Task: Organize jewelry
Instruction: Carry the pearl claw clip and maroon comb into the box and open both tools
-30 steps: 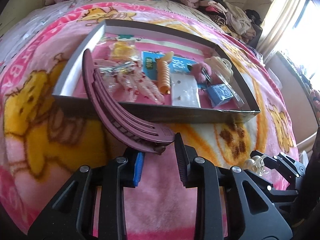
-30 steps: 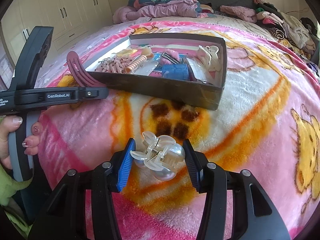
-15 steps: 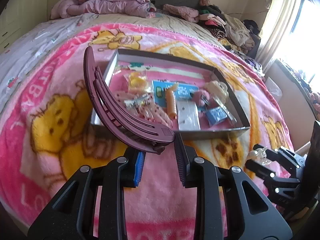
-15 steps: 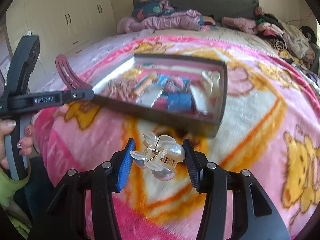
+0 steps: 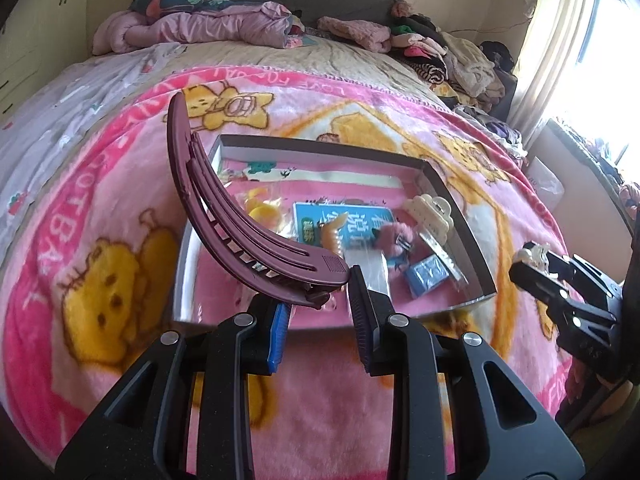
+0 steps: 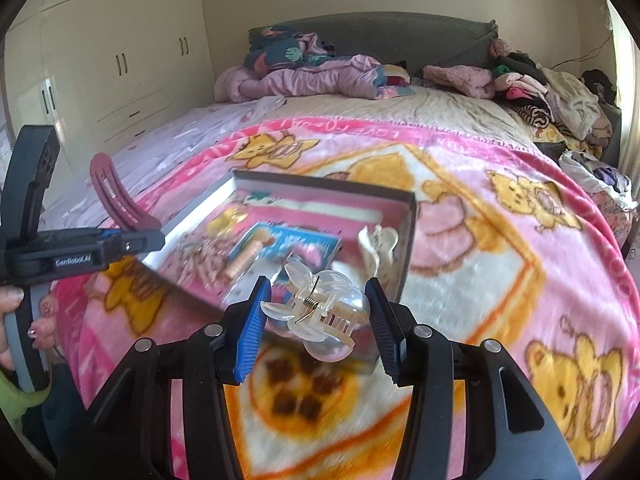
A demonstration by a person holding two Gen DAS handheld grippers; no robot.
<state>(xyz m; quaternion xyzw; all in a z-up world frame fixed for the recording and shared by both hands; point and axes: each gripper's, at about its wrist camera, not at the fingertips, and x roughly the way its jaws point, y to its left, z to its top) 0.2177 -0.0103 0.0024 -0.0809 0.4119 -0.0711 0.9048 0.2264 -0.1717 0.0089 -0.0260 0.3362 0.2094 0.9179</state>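
My left gripper (image 5: pixel 316 304) is shut on the end of a long curved maroon hair clip (image 5: pixel 224 216), held up above the near left part of a shallow grey box (image 5: pixel 456 204). The box lies on a pink cartoon blanket and holds several hair accessories and packets. My right gripper (image 6: pixel 316 316) is shut on a clear claw clip with pearl beads (image 6: pixel 320 312), held above the box's near edge. The left gripper and maroon clip also show in the right wrist view (image 6: pixel 120 204). The right gripper shows in the left wrist view (image 5: pixel 560 288).
The pink blanket (image 5: pixel 100 280) covers a bed. Bedding and piles of clothes (image 6: pixel 540 88) lie along the headboard. Cream wardrobes (image 6: pixel 100 60) stand to the left. A curtained window (image 5: pixel 580 40) is to the right.
Both grippers have risen and pulled back from the box, each still holding its clip. The box looks smaller and farther away in both views.
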